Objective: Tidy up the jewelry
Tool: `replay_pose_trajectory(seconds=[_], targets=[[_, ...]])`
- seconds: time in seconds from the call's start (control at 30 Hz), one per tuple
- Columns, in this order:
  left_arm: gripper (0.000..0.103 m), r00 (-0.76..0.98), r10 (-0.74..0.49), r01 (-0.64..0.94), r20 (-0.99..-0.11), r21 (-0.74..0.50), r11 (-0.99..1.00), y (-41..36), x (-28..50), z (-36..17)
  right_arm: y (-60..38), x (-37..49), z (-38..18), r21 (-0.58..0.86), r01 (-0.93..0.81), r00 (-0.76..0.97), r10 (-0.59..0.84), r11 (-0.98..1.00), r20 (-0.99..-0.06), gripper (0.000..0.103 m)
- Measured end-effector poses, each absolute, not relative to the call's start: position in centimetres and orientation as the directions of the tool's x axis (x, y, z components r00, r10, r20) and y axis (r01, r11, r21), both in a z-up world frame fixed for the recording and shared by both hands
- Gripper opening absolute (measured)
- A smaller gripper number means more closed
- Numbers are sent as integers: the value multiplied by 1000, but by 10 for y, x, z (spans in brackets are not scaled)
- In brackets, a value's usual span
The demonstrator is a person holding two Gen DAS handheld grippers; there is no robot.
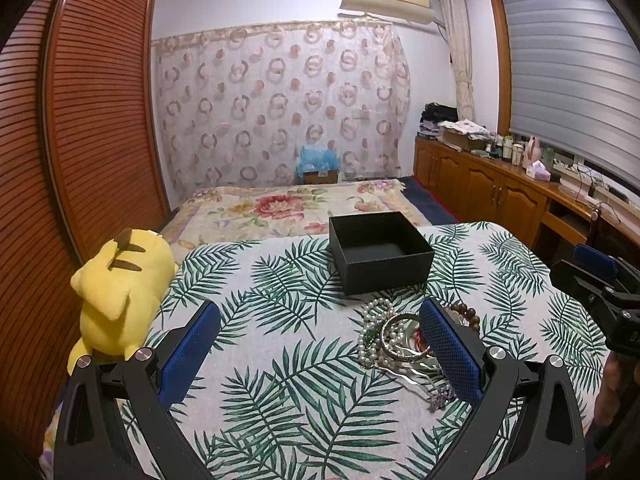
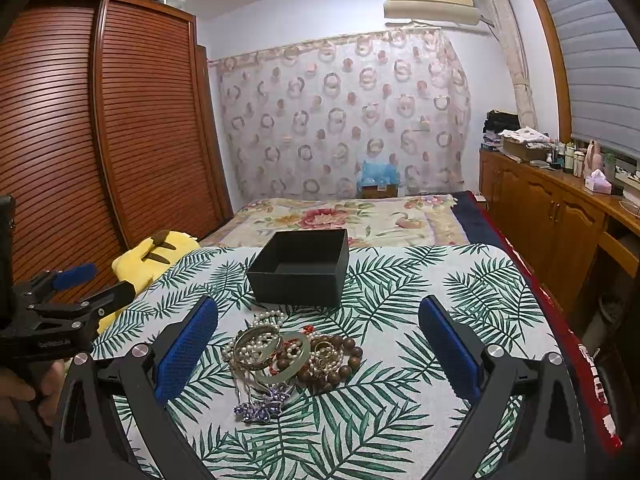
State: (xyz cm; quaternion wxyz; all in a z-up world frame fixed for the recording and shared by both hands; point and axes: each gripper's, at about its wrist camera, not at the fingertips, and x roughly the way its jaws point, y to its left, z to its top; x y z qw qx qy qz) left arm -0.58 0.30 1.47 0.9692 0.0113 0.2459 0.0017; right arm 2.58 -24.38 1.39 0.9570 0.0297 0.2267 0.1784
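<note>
A pile of jewelry [image 2: 294, 354] lies on the leaf-print cloth: pearl strands, a silver bangle [image 2: 258, 346], a jade bangle, brown wooden beads [image 2: 346, 360] and a purple butterfly clip [image 2: 266, 404]. The pile also shows in the left wrist view [image 1: 400, 340], partly behind my left gripper's right finger. An open, empty black box [image 2: 300, 268] [image 1: 380, 252] stands just beyond the pile. My left gripper [image 1: 320, 344] is open and empty, left of the pile. My right gripper [image 2: 318, 344] is open and empty, its fingers either side of the pile, above it.
The leaf-print table [image 2: 460, 288] stands at the foot of a bed with a floral blanket [image 2: 352, 216]. A yellow plush toy [image 1: 120, 292] lies at the table's left edge. A wooden wardrobe [image 2: 100, 120] is left; wooden cabinets [image 2: 560, 208] with bottles are right.
</note>
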Motion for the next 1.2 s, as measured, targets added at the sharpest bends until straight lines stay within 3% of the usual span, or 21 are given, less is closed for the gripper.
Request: replay_pose_trajectory(seconds=[0.7, 1.2], targets=[[97, 867, 1, 12, -499, 23, 1000, 0, -1, -9, -231, 24, 14, 138, -336, 828, 362, 932, -428, 101], [97, 782, -65, 79, -620, -4, 997, 0, 23, -49, -239, 43, -35, 129, -370, 760, 379, 920, -527, 98]])
